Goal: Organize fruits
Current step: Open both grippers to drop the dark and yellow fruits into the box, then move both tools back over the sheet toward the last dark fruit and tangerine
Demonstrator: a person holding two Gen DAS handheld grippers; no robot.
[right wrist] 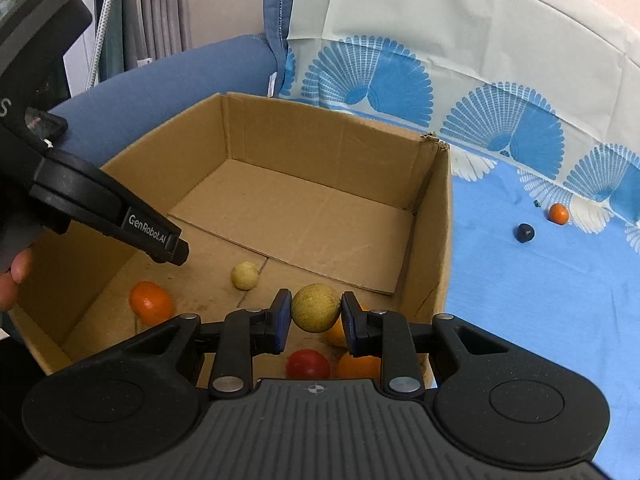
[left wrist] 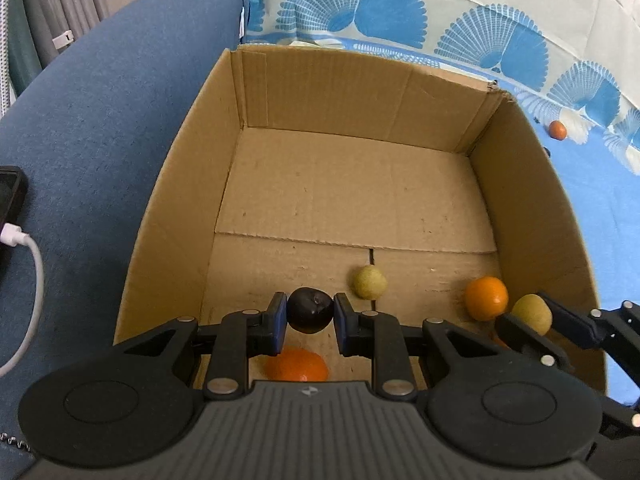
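My left gripper (left wrist: 311, 316) is shut on a dark plum (left wrist: 311, 312) and hangs over the near part of an open cardboard box (left wrist: 360, 92). To its right, my right gripper (right wrist: 316, 309) is shut on a round yellow-green fruit (right wrist: 316, 307), also over the box. On the box floor lie a pale yellow fruit (right wrist: 245, 275), an orange (right wrist: 151, 302), a red fruit (right wrist: 308, 364) and another orange (right wrist: 358, 366). In the left wrist view the right gripper's yellow-green fruit (left wrist: 532, 314) shows beside an orange (left wrist: 486, 298).
The box sits on a blue fan-patterned cloth (right wrist: 540, 300) against a blue sofa arm (left wrist: 100, 120). Out on the cloth lie a dark fruit (right wrist: 525, 233) and a small orange (right wrist: 559, 213). A phone on a white cable (left wrist: 12, 208) rests on the sofa arm.
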